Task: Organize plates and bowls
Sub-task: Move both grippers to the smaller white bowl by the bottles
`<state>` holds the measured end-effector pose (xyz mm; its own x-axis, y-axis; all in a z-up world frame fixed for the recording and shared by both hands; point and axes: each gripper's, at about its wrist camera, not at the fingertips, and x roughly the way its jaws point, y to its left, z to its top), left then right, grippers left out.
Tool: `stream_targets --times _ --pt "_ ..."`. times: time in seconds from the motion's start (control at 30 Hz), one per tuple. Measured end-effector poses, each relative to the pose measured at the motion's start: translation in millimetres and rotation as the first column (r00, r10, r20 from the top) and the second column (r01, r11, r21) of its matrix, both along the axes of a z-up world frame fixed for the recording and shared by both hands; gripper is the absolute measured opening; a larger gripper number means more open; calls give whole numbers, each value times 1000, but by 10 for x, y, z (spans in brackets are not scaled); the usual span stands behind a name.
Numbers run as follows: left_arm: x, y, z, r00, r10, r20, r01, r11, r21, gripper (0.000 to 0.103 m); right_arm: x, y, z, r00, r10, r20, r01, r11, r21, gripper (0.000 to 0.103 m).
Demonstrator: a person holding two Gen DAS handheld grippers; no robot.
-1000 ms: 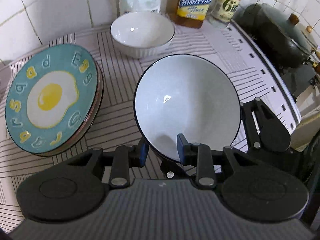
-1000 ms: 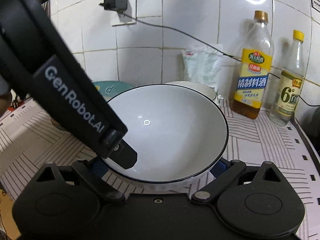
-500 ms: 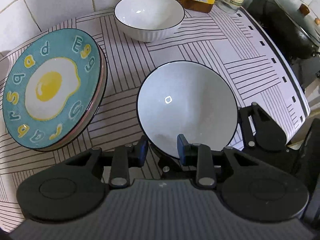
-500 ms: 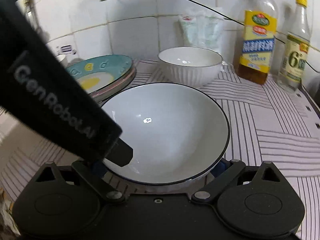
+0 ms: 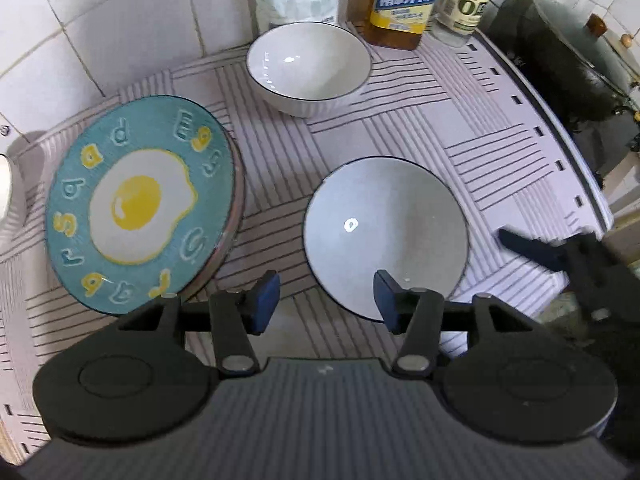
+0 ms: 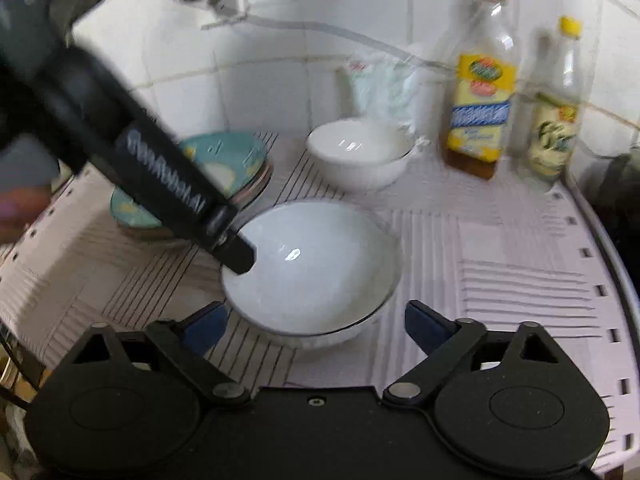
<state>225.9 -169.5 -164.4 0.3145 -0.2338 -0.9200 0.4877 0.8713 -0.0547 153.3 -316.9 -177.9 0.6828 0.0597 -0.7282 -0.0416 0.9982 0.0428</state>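
- Both grippers have let go since a second ago: the near bowl (image 5: 385,236), then pinched at its rim from two sides and carried above the counter, now sits on the striped mat (image 5: 500,128) by itself.
- Left gripper (image 5: 326,298): jaws wide, one finger beside the bowl's rim, the other over it; nothing held.
- Right gripper (image 6: 316,322): jaws spread wide either side of the bowl, clear of it; view blurred, so probably moving.
- Far bowl (image 5: 308,66) stands near the wall, just in front of the oil bottle (image 5: 404,0) and the vinegar bottle (image 5: 464,0); well apart from the near bowl.
- Egg plate (image 5: 140,204) tops a short stack at the left, so plates look already grouped.
- Judgement: the two-sided grip kept a wide, smooth bowl level; nesting the two bowls seems the remaining step.
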Motion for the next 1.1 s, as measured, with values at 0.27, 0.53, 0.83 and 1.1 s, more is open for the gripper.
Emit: stream_targets --times 0.27,0.53,0.83,1.1 --pt "8 92 127 999 15 49 -13 999 -31 52 10 -484 309 986 -166 9 160 961 225 79" --pt "275 170 199 991 40 129 -37 999 -30 53 164 -765 231 928 -359 -99 356 776 521 79" --pt "727 179 179 982 56 178 -30 988 -149 68 730 -679 270 941 -326 -91 322 783 532 63" --pt "1282 -66 46 957 43 286 -33 999 -39 62 1222 -843 57 927 -357 -118 361 757 545 50"
